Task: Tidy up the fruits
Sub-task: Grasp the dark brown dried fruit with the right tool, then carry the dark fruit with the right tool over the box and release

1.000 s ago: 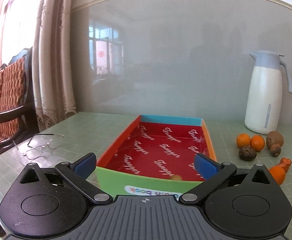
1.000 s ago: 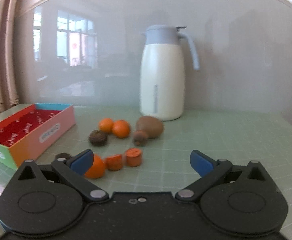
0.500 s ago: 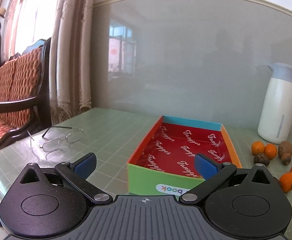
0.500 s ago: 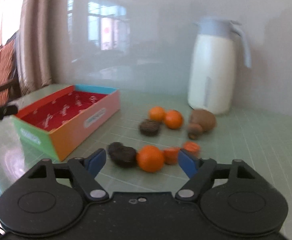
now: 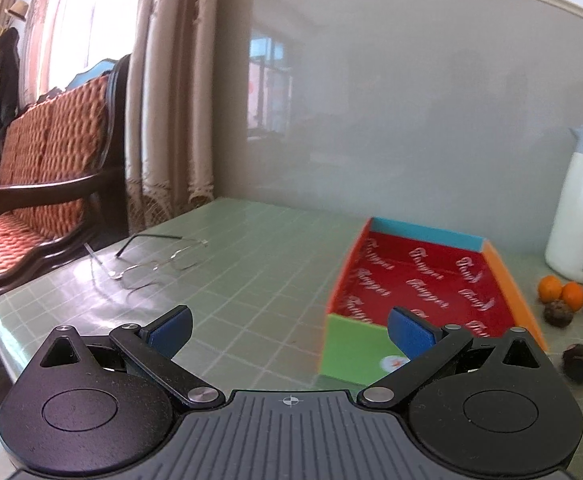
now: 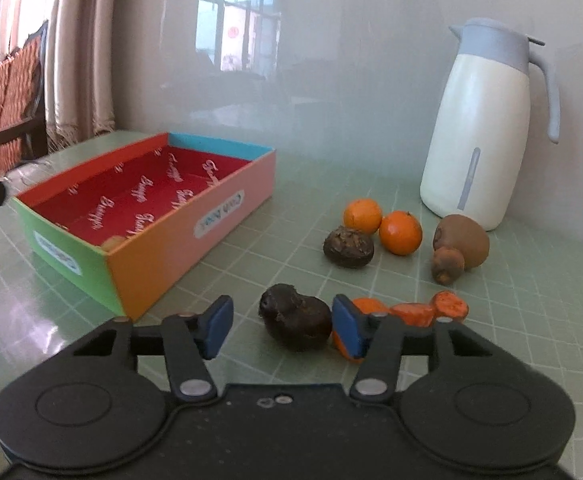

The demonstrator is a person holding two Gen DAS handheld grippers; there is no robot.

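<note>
Fruits lie loose on the green gridded table [image 6: 491, 320], all to the right of the coloured box [image 6: 195, 208]. Nearest the box's orange corner sits a dark wrinkled fruit [image 6: 296, 322], framed by the right gripper [image 6: 281, 330]; its jaws have just been closing, yet a gap remains on the left side and the pads do not press the fruit. Behind the right pad lie an orange fruit [image 6: 365, 306] and orange carrot-like pieces [image 6: 431, 310]. Farther right of the box: two tangerines [image 6: 383, 224], a second dark fruit [image 6: 348, 247] and a brown kiwi [image 6: 461, 240], before the white thermos jug [image 6: 475, 136]. Left gripper [image 5: 289, 330]: spread wide, empty, beside the box's green end. Spectacles [image 5: 151, 258] lie left of the box.
</note>
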